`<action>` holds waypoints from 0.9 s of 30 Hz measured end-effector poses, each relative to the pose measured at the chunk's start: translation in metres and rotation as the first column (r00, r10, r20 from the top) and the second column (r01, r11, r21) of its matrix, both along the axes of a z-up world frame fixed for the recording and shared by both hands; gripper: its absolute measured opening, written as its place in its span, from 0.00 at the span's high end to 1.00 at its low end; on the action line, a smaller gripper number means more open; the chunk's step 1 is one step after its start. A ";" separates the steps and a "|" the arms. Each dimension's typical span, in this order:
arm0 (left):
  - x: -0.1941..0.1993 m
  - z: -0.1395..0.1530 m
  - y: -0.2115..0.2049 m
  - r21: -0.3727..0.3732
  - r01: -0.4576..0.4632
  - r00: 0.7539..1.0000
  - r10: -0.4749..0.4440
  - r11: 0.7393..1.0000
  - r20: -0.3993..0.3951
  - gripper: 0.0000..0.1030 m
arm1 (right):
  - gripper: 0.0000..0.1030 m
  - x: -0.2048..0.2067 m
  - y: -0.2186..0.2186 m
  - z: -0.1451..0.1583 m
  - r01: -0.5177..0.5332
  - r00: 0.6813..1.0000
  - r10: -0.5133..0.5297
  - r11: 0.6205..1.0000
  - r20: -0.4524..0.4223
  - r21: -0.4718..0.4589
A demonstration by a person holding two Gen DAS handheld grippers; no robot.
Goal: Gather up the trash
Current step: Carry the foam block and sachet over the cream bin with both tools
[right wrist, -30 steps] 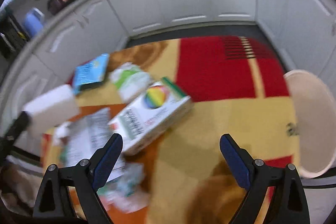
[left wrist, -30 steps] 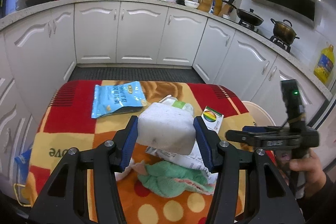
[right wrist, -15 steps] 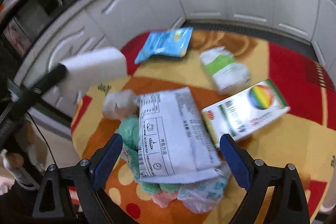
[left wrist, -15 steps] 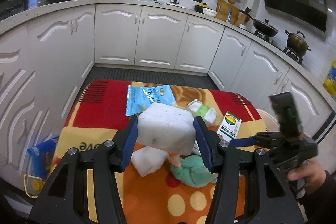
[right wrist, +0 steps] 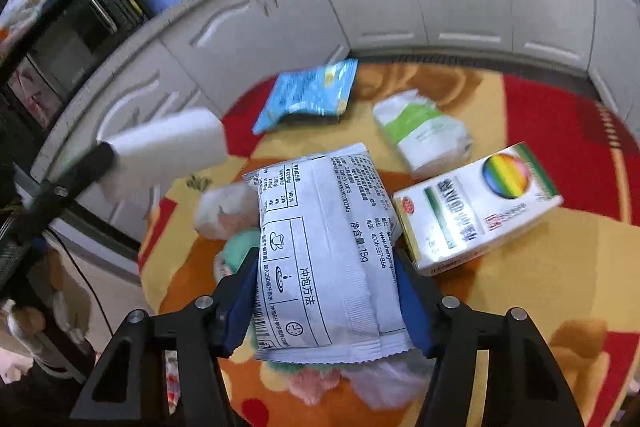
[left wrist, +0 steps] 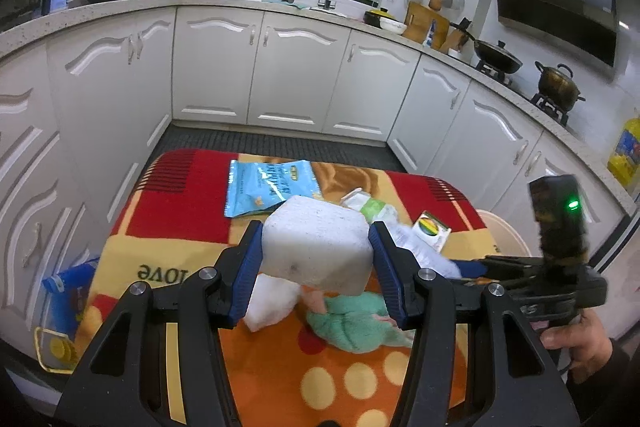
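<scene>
My left gripper (left wrist: 316,247) is shut on a white foam block (left wrist: 316,243) and holds it above the table; the block also shows in the right wrist view (right wrist: 168,147). My right gripper (right wrist: 326,291) is shut on a white printed sachet (right wrist: 324,247), and in the left wrist view it (left wrist: 460,269) is at the right. On the patterned tablecloth (right wrist: 540,287) lie a blue snack bag (right wrist: 308,95), a white-green packet (right wrist: 424,131), a rainbow-logo box (right wrist: 480,203), a green cloth (left wrist: 352,323) and a white wad (left wrist: 268,301).
White kitchen cabinets (left wrist: 256,67) curve round behind the table. A beige round stool (left wrist: 508,235) stands at the table's right. A blue bag (left wrist: 66,291) sits low at the left, off the table's edge. A crumpled white-pink wad (right wrist: 224,205) lies beside the sachet.
The right gripper moved left from the box to the sachet and closed on it. The left gripper has drawn back and up with the foam block still in it.
</scene>
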State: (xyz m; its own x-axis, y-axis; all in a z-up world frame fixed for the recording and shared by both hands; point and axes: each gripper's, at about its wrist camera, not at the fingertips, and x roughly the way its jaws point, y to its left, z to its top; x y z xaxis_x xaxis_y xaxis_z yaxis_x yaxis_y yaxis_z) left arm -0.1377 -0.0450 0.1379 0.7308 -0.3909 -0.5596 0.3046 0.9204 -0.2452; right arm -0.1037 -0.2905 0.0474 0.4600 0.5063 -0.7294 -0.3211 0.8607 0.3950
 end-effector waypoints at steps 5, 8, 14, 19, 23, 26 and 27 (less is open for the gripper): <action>-0.005 0.008 -0.016 -0.006 0.030 0.999 -0.030 1.000 0.017 0.50 | 0.41 -0.018 -0.024 0.026 0.048 0.996 -0.053 0.997 0.074 0.062; -0.009 0.012 -0.028 -0.006 0.057 0.998 -0.057 0.998 0.029 0.50 | 0.41 -0.028 -0.037 0.036 0.080 0.991 -0.087 0.995 0.106 0.066; -0.017 0.017 -0.066 0.010 0.129 0.991 -0.130 0.992 0.040 0.50 | 0.41 -0.046 -0.074 0.047 0.162 0.977 -0.170 0.984 0.130 0.072; -0.020 0.021 -0.103 0.024 0.193 0.980 -0.194 0.981 0.047 0.50 | 0.41 -0.060 -0.107 0.052 0.237 0.961 -0.241 0.971 0.139 0.043; -0.021 0.023 -0.136 0.034 0.250 0.967 -0.252 0.968 0.042 0.50 | 0.41 -0.072 -0.135 0.054 0.295 0.944 -0.296 0.955 0.147 0.032; -0.020 0.022 -0.161 0.044 0.287 0.957 -0.289 0.957 0.033 0.50 | 0.41 -0.083 -0.161 0.052 0.343 0.928 -0.343 0.939 0.145 0.026; -0.020 0.022 -0.168 0.044 0.297 0.954 -0.299 0.954 0.028 0.50 | 0.41 -0.085 -0.166 0.052 0.357 0.923 -0.356 0.934 0.145 0.022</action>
State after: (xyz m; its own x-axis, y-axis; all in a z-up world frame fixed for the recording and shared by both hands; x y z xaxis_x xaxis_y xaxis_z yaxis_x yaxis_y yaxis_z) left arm -0.1575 -0.2133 0.1601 0.6029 -0.5722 -0.5560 0.5740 0.7951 -0.1958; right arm -0.1889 -0.4570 0.0990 0.7100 0.2859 -0.6435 -0.0457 0.9306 0.3631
